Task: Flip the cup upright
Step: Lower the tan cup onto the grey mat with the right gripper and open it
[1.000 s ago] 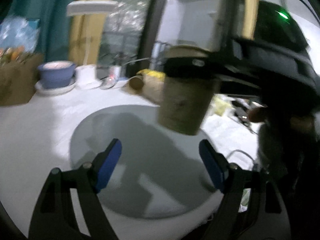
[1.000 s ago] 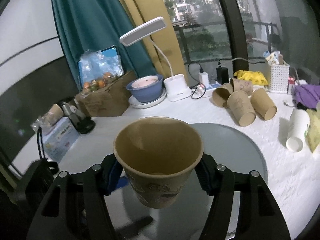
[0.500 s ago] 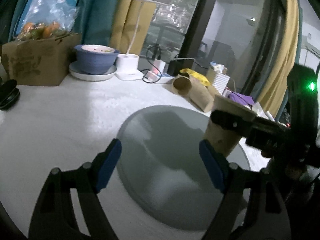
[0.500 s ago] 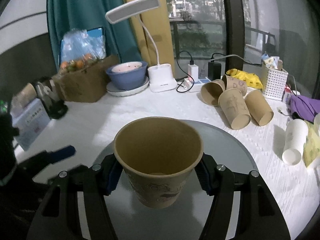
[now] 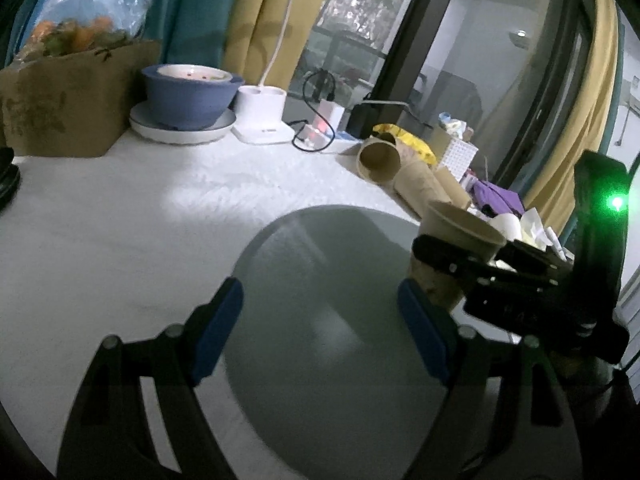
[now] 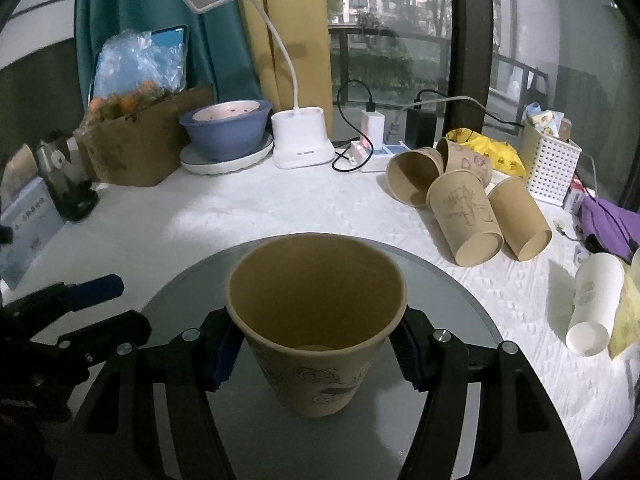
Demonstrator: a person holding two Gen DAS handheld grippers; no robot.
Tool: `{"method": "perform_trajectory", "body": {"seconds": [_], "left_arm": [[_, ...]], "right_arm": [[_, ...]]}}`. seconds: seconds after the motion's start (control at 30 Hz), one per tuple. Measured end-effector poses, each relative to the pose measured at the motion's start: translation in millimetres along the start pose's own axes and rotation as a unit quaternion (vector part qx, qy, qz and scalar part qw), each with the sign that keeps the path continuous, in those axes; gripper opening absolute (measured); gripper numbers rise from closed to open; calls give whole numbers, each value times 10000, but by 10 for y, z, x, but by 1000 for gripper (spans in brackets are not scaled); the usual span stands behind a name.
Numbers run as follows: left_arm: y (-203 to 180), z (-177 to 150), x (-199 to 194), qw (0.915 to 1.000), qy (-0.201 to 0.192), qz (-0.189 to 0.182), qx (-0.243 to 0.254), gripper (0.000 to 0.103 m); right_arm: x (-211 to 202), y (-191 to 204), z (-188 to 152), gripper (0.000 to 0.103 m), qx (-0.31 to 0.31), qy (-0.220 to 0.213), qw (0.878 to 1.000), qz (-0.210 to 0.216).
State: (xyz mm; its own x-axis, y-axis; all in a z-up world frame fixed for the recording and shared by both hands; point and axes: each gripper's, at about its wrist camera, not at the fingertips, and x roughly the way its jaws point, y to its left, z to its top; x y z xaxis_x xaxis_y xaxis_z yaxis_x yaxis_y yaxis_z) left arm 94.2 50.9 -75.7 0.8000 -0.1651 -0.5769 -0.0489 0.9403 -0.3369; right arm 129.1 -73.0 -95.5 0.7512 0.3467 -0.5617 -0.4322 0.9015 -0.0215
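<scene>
My right gripper [image 6: 316, 346] is shut on a brown paper cup [image 6: 316, 332]. The cup is upright, mouth up, over the grey round mat [image 6: 452, 312]; whether its base touches the mat is unclear. In the left wrist view the same cup [image 5: 452, 252] shows at the right, held by the right gripper [image 5: 472, 268] above the mat [image 5: 320, 280]. My left gripper [image 5: 320, 336] is open and empty, low over the mat's near side. Its blue fingertip [image 6: 96, 286] shows at the left of the right wrist view.
Several brown cups [image 6: 464, 208] lie on their sides at the back right, with a white cup [image 6: 592, 304] further right. A blue bowl on a plate [image 6: 226, 136], a lamp base [image 6: 300, 142], a cardboard box [image 6: 140, 144], a power strip [image 6: 372, 148] and a white basket [image 6: 548, 168] line the back.
The left gripper has drawn back and left from the cup, which now sits at its right. The right gripper has lowered the upright cup toward the mat.
</scene>
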Motion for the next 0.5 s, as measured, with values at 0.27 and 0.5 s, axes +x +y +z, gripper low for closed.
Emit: {"method": "perform_trajectory", "body": {"seconds": [0.27, 0.5], "left_arm": [[-46, -7, 69, 10000, 79, 0, -19, 81], [-94, -18, 44, 9999, 49, 127, 89, 81]], "right_arm": [[10, -26, -32, 67, -16, 33, 9999, -97], [-20, -47, -61, 69, 35, 62, 9997, -213]]}}
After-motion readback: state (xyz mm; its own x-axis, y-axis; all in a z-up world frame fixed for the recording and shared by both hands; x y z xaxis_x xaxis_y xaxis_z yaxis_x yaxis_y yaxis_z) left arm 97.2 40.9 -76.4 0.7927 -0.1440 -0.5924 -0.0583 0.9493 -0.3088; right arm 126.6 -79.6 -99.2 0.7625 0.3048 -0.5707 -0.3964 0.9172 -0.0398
